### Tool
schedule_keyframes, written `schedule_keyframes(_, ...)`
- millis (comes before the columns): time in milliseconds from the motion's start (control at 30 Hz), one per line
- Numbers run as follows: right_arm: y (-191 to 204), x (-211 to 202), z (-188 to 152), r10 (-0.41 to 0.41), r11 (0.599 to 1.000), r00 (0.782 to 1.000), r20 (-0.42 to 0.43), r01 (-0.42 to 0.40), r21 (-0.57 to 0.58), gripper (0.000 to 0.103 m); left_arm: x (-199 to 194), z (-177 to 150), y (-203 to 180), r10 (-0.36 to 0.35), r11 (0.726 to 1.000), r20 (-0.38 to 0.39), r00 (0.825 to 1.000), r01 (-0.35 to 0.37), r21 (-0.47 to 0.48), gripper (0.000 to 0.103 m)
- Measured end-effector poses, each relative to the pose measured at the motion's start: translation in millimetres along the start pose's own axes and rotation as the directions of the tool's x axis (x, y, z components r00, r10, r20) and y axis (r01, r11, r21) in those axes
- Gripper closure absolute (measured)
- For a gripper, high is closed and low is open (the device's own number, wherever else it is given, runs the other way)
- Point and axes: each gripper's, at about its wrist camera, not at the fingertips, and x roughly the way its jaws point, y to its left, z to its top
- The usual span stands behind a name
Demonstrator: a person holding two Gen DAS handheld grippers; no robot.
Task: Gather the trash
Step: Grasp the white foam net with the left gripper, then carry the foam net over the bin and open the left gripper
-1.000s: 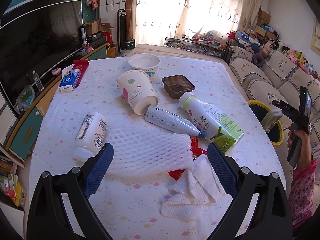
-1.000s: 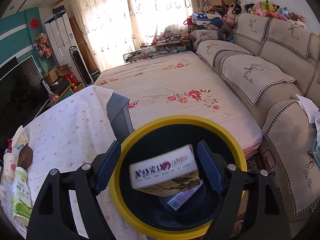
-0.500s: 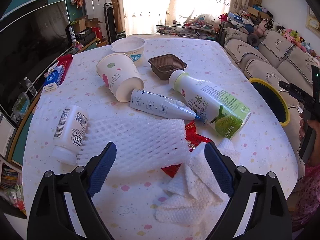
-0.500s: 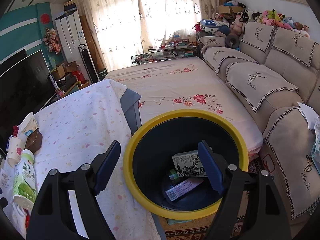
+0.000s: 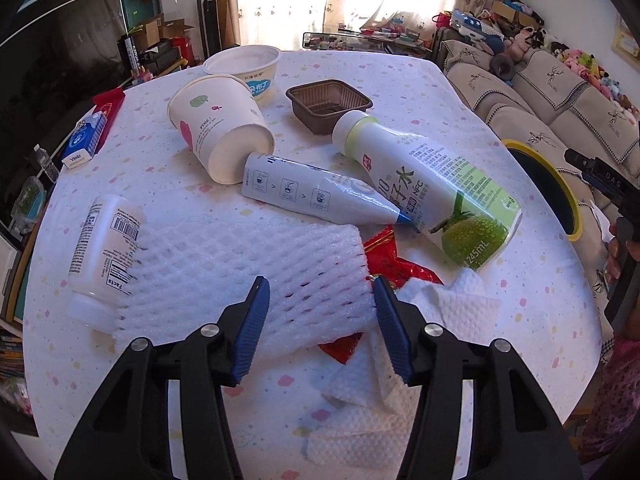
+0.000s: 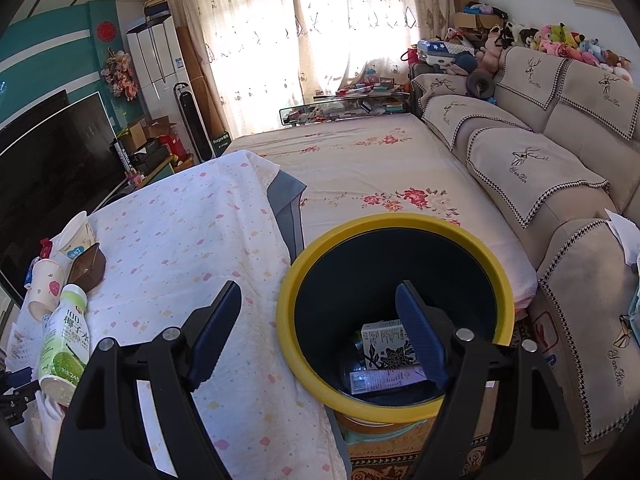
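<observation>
A white foam fruit net [image 5: 240, 272] lies on the dotted tablecloth [image 5: 168, 380], partly over a white bottle [image 5: 100, 248] and a red wrapper [image 5: 392, 260]. My left gripper [image 5: 318, 304] is low over the net's right end and its jaws are closing, with the net between the blue pads; a firm pinch does not show. My right gripper [image 6: 320, 320] stands open with nothing in it, above the left rim of the yellow-rimmed bin [image 6: 400, 224]. A printed carton [image 6: 384, 344] lies inside the bin with other trash.
On the table lie a coconut water bottle [image 5: 432, 188], a tipped paper cup [image 5: 216, 132], a white pouch [image 5: 312, 196], a brown tray [image 5: 328, 104], a pudding cup [image 5: 248, 64], paper towels [image 5: 440, 320] and a tissue pack [image 5: 84, 140]. A sofa [image 6: 560, 160] is at the right.
The left gripper came down and forward onto the foam net and its jaws narrowed around it. The carton dropped from between the right gripper's fingers into the bin; that gripper shifted left.
</observation>
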Motion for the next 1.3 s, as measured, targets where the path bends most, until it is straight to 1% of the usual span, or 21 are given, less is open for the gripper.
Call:
schedule_keyframes(67, 0.6, -1.3, -0.4, 0.002, 1.000, 1.000, 0.002, -0.002, -0.002, 0.028, -2.0, 0.7, 0.5, -0.012, 1.000, 0.009, 1.000, 0.012, -0.002, 0.061)
schedule_keyframes(100, 0.9, -2.3, -0.6, 0.002, 1.000, 1.000, 0.003, -0.002, -0.003, 0.028, -2.6, 1.4, 0.6, -0.023, 1.000, 0.013, 1.000, 0.023, -0.002, 0.070)
schedule_keyframes(133, 0.9, -3.6, -0.3, 0.004, 1.000, 1.000, 0.004, -0.004, -0.005, 0.028, -3.9, 1.5, 0.3, -0.028, 1.000, 0.013, 1.000, 0.028, -0.003, 0.075)
schedule_keyframes(200, 2.3, -6.0, 0.0, 0.010, 1.000, 1.000, 0.007, -0.010, -0.007, 0.028, -5.8, 3.1, -0.8, -0.029, 1.000, 0.021, 0.999, 0.029, 0.000, 0.080)
schedule_keyframes(233, 3.0, -7.5, 0.1, 0.013, 1.000, 1.000, 0.008, -0.013, -0.008, 0.028, -8.8, 3.1, -1.1, -0.026, 1.000, 0.029, 0.999, 0.026, 0.003, 0.088)
schedule_keyframes(400, 6.9, -17.1, 0.9, 0.026, 1.000, 0.999, 0.024, -0.025, -0.016, 0.028, -29.6, 7.9, -1.8, 0.002, 1.000, 0.094, 0.996, -0.003, 0.006, 0.091)
schedule_keyframes(533, 7.8, -26.1, 1.5, 0.039, 0.999, 0.998, 0.039, -0.039, -0.016, 0.028, -53.7, 12.1, -3.3, 0.016, 1.000, 0.149, 0.989, -0.018, 0.014, 0.093)
schedule_keyframes(733, 7.9, -38.3, 2.3, 0.049, 0.999, 0.997, 0.063, -0.048, -0.019, 0.028, -99.4, 21.7, -9.4, 0.006, 0.999, 0.248, 0.969, -0.015, 0.032, 0.094)
schedule_keyframes(867, 5.2, -46.0, 2.2, 0.044, 0.999, 0.996, 0.079, -0.043, -0.019, 0.028, -122.2, 30.9, -18.2, -0.020, 0.998, 0.291, 0.956, 0.004, 0.055, 0.094)
schedule_keyframes(967, 0.9, -53.4, 1.4, 0.036, 0.999, 0.995, 0.093, -0.035, -0.017, 0.028, -130.0, 38.8, -30.7, -0.046, 0.996, 0.307, 0.951, 0.020, 0.086, 0.094)
schedule_keyframes(1067, -5.4, -60.2, 0.1, 0.019, 1.000, 0.994, 0.105, -0.018, -0.017, 0.028, -131.2, 48.1, -47.2, -0.078, 0.992, 0.308, 0.948, 0.043, 0.119, 0.094)
schedule_keyframes(1200, -18.1, -68.5, -0.4, -0.008, 1.000, 0.993, 0.119, 0.010, -0.013, 0.028, -121.7, 62.8, -79.2, -0.134, 0.982, 0.293, 0.947, 0.087, 0.169, 0.094)
schedule_keyframes(1300, -31.7, -73.4, -0.8, -0.025, 1.000, 0.992, 0.126, 0.025, -0.002, 0.028, -109.6, 74.7, -107.7, -0.191, 0.969, 0.266, 0.945, 0.138, 0.207, 0.094)
